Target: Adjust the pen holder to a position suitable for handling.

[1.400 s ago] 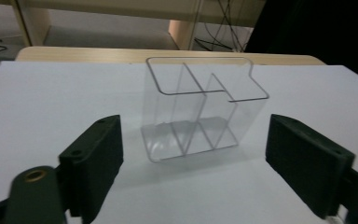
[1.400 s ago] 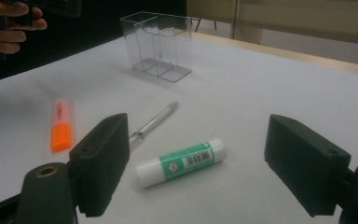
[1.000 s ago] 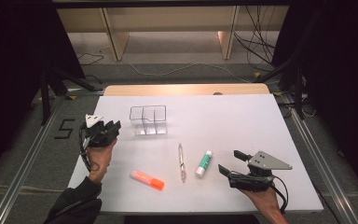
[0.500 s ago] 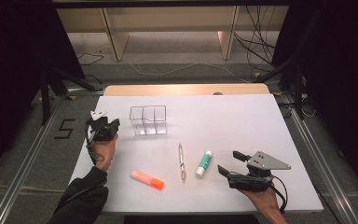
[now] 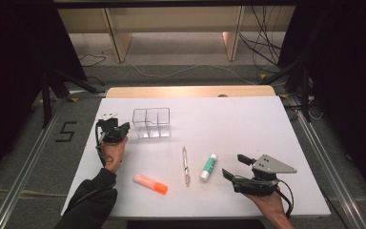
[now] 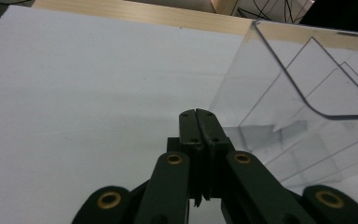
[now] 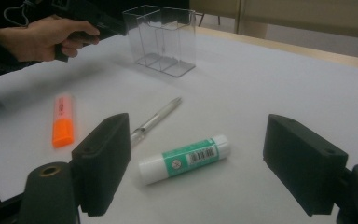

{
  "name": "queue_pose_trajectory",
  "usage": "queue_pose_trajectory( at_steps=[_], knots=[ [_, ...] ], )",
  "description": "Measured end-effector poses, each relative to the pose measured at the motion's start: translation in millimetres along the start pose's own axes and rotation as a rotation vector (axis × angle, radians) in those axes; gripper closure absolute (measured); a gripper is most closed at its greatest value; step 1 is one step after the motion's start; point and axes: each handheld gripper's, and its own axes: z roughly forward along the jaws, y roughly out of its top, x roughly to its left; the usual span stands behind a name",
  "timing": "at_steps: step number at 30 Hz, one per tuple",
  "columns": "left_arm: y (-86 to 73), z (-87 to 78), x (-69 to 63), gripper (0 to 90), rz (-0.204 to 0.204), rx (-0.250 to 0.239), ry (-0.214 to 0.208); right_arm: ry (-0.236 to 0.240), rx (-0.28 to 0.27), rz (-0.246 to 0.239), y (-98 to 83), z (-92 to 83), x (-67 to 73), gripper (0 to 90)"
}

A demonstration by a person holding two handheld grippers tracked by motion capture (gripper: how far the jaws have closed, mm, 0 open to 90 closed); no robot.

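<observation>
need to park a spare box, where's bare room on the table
Free: the far right, beyond the right gripper and right of the organizer; also the strip between organizer and far edge. Crowded: the near middle, with highlighter, pen and glue stick; the left gripper sits beside the organizer.

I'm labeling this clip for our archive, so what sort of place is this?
Probably a lab or studio set up for recording, not an office: a white table ringed by black curtains, loose cables on the floor, and a taped number five beside floor rails.
</observation>
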Motion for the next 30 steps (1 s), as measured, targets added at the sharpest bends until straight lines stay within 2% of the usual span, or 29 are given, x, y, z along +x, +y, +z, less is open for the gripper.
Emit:
queue_pose_trajectory(
  at_steps=[10,18,30],
  knots=[
    [1.2,2.4,-10.3,89.3,0.011,0.014,-0.020,-0.001,0.011,0.002,-0.3,0.7,0.3,24.1],
    [1.7,3.9,-12.7,89.3,-0.008,0.026,-0.018,-0.002,0.009,0.002,-0.1,0.8,0.2,24.2],
    [3.9,16.4,-39.0,89.3,-0.011,0.035,-0.052,0.002,0.015,0.004,-0.4,0.8,0.8,24.2]
  ],
)
